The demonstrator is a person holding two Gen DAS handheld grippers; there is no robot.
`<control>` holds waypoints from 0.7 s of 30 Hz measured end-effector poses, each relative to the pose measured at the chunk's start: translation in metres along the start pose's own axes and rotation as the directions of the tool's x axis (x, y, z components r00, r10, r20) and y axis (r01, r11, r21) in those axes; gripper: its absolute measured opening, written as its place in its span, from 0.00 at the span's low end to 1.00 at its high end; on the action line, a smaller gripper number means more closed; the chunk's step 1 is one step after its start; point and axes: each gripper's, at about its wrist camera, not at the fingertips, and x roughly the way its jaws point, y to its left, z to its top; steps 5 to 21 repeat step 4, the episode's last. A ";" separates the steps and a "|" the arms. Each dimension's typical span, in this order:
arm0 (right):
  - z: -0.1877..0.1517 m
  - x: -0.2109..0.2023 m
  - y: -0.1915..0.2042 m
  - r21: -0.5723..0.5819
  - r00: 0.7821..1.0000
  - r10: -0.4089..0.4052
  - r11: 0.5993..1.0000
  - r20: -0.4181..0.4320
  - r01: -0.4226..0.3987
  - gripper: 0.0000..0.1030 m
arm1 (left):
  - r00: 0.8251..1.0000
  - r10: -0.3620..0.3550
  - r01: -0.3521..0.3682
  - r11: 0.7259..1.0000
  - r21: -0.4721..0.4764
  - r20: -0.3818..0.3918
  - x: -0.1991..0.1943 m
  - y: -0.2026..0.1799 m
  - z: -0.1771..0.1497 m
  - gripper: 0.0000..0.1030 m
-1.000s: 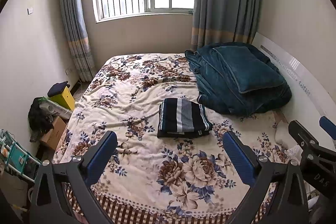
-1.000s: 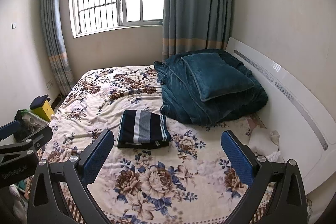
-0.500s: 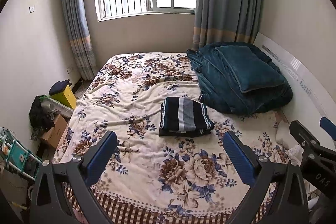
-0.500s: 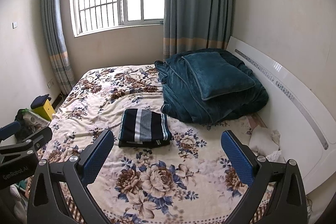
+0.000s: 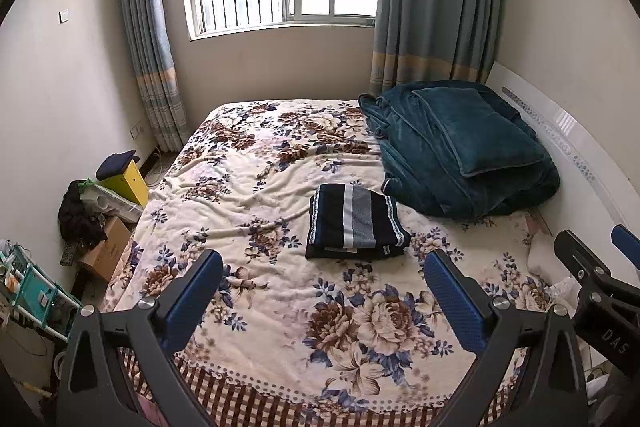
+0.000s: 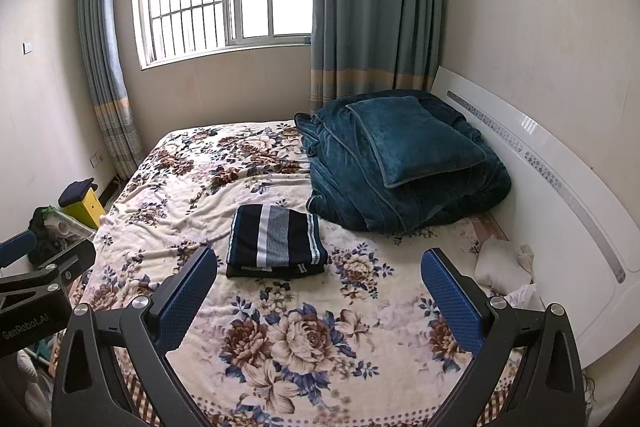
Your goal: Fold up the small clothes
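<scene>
Both tools held up and back from the foot edge of the bed [image 5: 280, 311], empty. Left gripper [image 5: 322, 301] with jaws spread wide, blue pads [image 5: 192, 301] far apart and nothing between them; right gripper [image 6: 320, 301] likewise wide open, clamping nothing, its black frame also showing at the right border of the left view. Striped garment [image 5: 354, 221] lying near the middle of the bed, already folded into a neat flat rectangle with layered edges stacked at the near side, well apart from both tools and just beside the teal blanket [image 5: 460, 163], though whether touching it cannot be told. Probably set there, on open flat bedspread, to keep the fold square and clear of the bulky pile toward the headboard [image 6: 560, 195]. Pillow [image 6: 412, 139] resting on top of that blanket at the far corner by the headboard, seemingly stacked out of the way to free working room. Pale crumpled cloth [image 6: 504, 259] lying at the headboard edge, near the right tool; possibly the next small piece to fold, though too bunched to identify. Judged from the tidy bundle and idle open jaws: fold of this piece looks finished. Floor clutter beside the bed, including a yellow box [image 5: 126, 181], not involved.
</scene>
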 end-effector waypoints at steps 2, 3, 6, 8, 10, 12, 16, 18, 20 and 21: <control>0.000 0.000 0.000 0.001 1.000 -0.001 1.000 0.000 0.001 1.00 | 1.000 0.007 -0.007 1.000 0.001 0.002 0.001 0.002 0.000 1.00; 0.000 0.000 0.000 0.002 1.000 0.000 1.000 0.000 0.000 1.00 | 1.000 0.004 -0.004 1.000 0.000 0.002 -0.001 0.003 -0.001 1.00; -0.001 -0.001 0.001 0.001 1.000 0.000 1.000 0.001 0.000 1.00 | 1.000 0.008 -0.008 1.000 -0.005 0.001 -0.002 0.005 -0.002 1.00; -0.001 -0.001 0.001 0.001 1.000 0.000 1.000 0.001 0.000 1.00 | 1.000 0.008 -0.008 1.000 -0.005 0.001 -0.002 0.005 -0.002 1.00; -0.001 -0.001 0.001 0.001 1.000 0.000 1.000 0.001 0.000 1.00 | 1.000 0.008 -0.008 1.000 -0.005 0.001 -0.002 0.005 -0.002 1.00; -0.001 -0.001 0.001 0.001 1.000 0.000 1.000 0.001 0.000 1.00 | 1.000 0.008 -0.008 1.000 -0.005 0.001 -0.002 0.005 -0.002 1.00; -0.001 -0.001 0.001 0.001 1.000 0.000 1.000 0.001 0.000 1.00 | 1.000 0.008 -0.008 1.000 -0.005 0.001 -0.002 0.005 -0.002 1.00; -0.001 -0.001 0.001 0.001 1.000 0.000 1.000 0.001 0.000 1.00 | 1.000 0.008 -0.008 1.000 -0.005 0.001 -0.002 0.005 -0.002 1.00; -0.001 -0.001 0.001 0.001 1.000 0.000 1.000 0.001 0.000 1.00 | 1.000 0.008 -0.008 1.000 -0.005 0.001 -0.002 0.005 -0.002 1.00; -0.001 -0.001 0.001 0.001 1.000 0.000 1.000 0.001 0.000 1.00 | 1.000 0.008 -0.008 1.000 -0.005 0.001 -0.002 0.005 -0.002 1.00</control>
